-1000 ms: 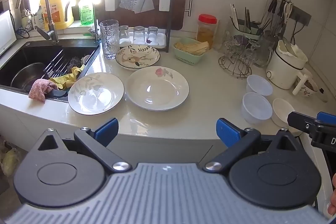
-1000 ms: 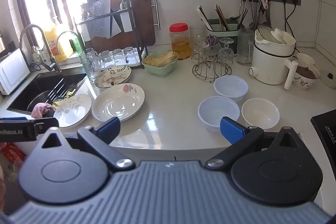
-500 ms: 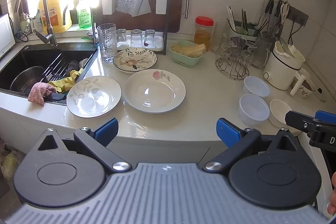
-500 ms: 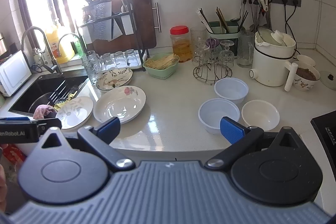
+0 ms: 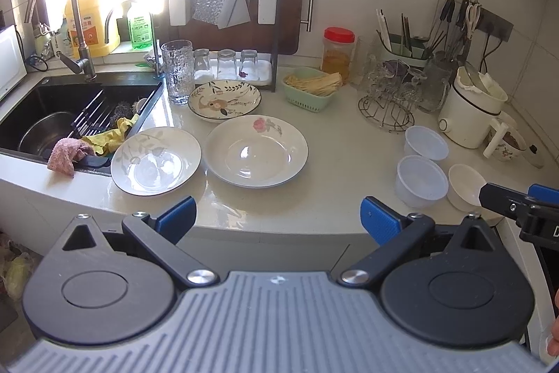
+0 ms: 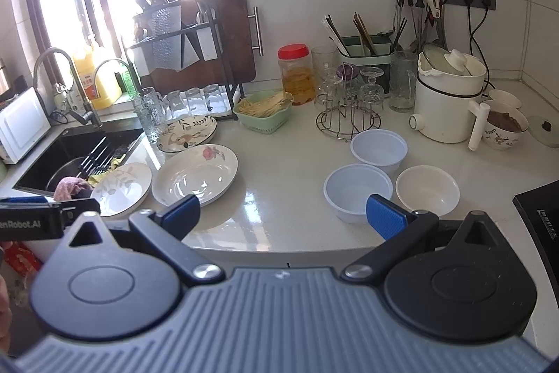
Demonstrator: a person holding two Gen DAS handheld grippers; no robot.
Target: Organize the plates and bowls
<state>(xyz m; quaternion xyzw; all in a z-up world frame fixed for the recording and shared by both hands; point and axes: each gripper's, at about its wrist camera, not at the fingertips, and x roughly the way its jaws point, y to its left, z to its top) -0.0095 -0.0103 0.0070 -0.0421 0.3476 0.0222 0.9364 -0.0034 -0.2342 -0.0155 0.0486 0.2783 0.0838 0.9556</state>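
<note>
Three plates lie on the pale counter: a leaf-print plate by the sink, a larger rose-print plate beside it, and a patterned dish behind them. To the right stand two white plastic bowls and a cream bowl. My left gripper hangs open before the counter's front edge, holding nothing. My right gripper is open too, short of the near plastic bowl, with the cream bowl and rose plate ahead.
A black sink with a cloth lies left. A tall glass, dish rack, green basket, wire glass stand and white cooker line the back. A black stove edge is at right.
Both grippers have drifted slightly nearer the counter and lifted a little; the dishes sit a bit lower in view. Nothing on the counter has moved.
</note>
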